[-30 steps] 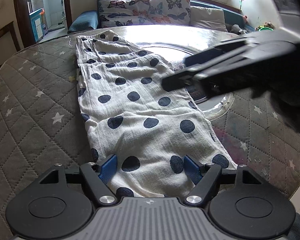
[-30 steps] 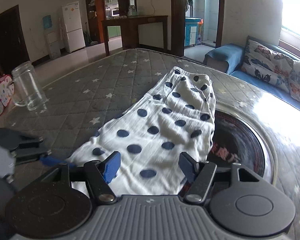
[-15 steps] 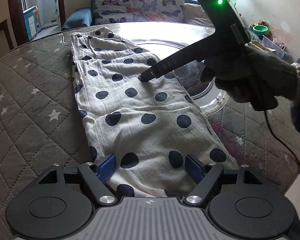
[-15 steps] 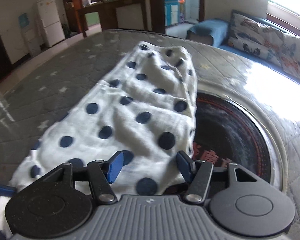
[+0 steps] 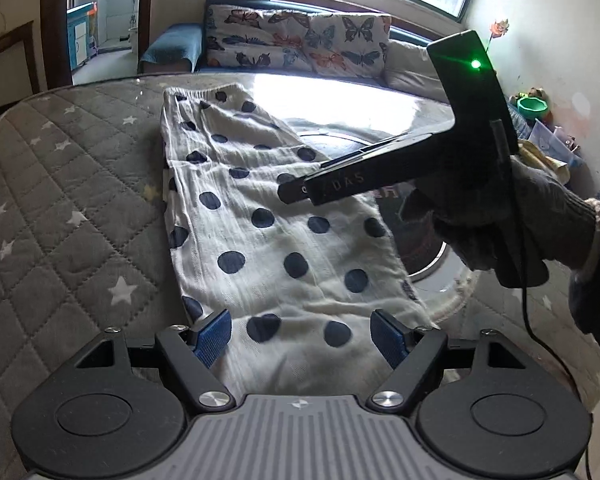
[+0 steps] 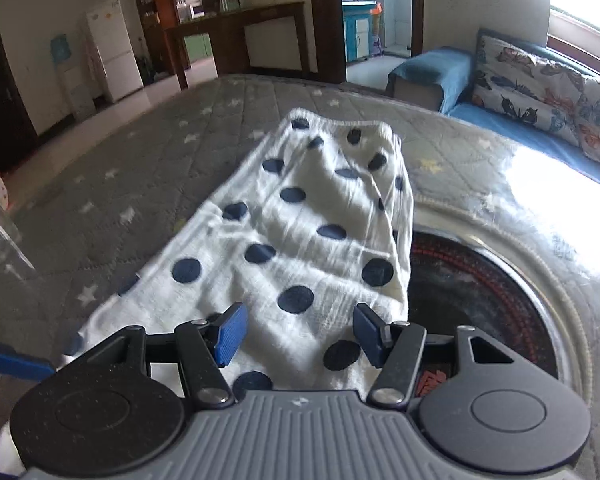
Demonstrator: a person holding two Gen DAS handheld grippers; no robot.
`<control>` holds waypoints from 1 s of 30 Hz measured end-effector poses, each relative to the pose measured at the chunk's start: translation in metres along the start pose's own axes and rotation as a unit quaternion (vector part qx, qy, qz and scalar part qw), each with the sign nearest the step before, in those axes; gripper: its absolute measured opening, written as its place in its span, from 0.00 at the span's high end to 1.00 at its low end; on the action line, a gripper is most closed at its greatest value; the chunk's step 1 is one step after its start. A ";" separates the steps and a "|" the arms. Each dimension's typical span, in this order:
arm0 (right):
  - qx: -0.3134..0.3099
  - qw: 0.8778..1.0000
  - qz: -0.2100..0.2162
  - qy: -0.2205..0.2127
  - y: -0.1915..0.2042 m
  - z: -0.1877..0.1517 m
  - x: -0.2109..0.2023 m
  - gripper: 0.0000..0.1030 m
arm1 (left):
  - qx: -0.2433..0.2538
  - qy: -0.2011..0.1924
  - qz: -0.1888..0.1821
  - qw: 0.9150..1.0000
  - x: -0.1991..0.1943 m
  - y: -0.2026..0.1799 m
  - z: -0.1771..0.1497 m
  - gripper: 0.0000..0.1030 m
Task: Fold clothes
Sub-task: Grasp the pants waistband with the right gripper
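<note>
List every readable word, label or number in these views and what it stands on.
"DAS": on the side of the right gripper, seen in the left wrist view.
Red characters on the dark round inset in the table: partly hidden by the polka-dot garment, unreadable.
Nothing else is legible.

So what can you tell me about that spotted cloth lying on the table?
The spotted cloth is white, thin and crinkly like gauze, with dark blue dots. It lies lengthwise in a long, narrow strip on the quilted grey table cover, wrinkled, with layers overlapping at the far end. One long edge hangs over the dark round inset. The left gripper has open jaws over its near end; the right gripper, also open, is above its middle.
</note>
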State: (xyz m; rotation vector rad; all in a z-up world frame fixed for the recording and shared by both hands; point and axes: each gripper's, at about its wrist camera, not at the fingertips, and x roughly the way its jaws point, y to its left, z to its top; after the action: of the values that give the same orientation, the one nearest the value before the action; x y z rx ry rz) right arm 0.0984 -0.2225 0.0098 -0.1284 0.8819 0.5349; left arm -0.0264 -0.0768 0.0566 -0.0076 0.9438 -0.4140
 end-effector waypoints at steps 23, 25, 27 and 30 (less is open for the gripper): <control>-0.012 1.000 -0.009 -0.004 -0.004 0.063 0.059 0.42 | -0.010 0.001 0.001 1.000 0.024 0.017 0.016 0.23; -0.008 1.000 -0.010 -0.009 -0.005 0.071 0.063 0.42 | -0.012 0.004 0.001 1.000 0.026 0.017 0.020 0.23; -0.008 1.000 -0.004 -0.016 -0.004 0.079 0.064 0.42 | -0.013 0.004 0.001 1.000 0.025 0.017 0.022 0.23; -0.015 1.000 -0.005 -0.019 -0.001 0.088 0.072 0.41 | -0.009 0.005 0.006 1.000 0.028 0.017 0.025 0.23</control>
State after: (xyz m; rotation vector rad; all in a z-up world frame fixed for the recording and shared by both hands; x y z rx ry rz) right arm 0.1977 -0.1671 0.0105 -0.1491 0.8370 0.5404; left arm 0.0134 -0.0751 0.0465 -0.0173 0.9565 -0.3943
